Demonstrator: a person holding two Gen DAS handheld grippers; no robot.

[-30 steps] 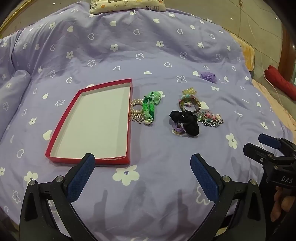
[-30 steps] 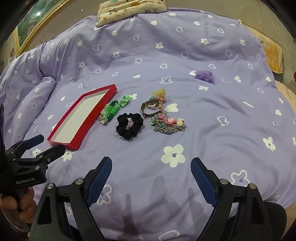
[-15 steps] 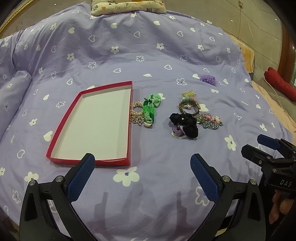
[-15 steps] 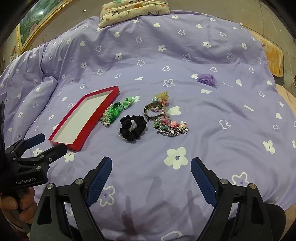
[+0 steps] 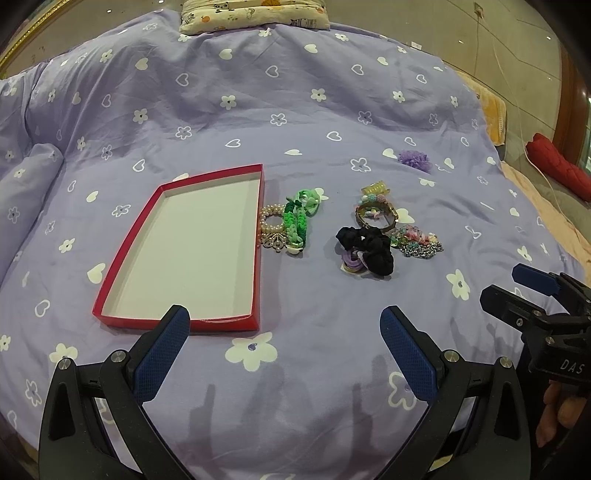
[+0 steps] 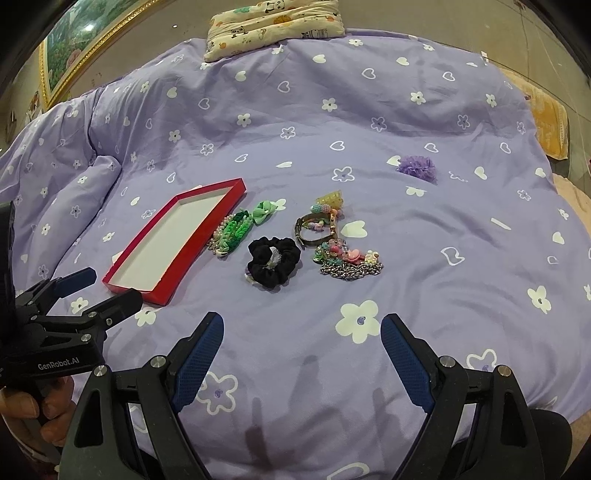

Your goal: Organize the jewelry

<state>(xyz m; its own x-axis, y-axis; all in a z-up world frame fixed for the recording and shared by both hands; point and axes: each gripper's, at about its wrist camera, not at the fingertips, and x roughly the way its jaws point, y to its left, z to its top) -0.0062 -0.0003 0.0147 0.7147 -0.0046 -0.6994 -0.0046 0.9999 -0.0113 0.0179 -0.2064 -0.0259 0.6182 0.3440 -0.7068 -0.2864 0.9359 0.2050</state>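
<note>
An empty red tray lies on the purple bedspread. Right of it lie a pearl bracelet under a green braided band, a black scrunchie, a bangle with charms, a bead and chain pile and a purple flower clip. My left gripper is open and empty, near the tray's front edge. My right gripper is open and empty, in front of the scrunchie.
A patterned pillow lies at the far end of the bed. A rolled fold of the bedspread rises at the left. A red cushion and an orange towel lie off the bed's right side.
Both cameras have pulled back and tilted slightly, so the tray and jewelry sit a little lower in view. Both grippers stay open; nothing on the bed has moved.
</note>
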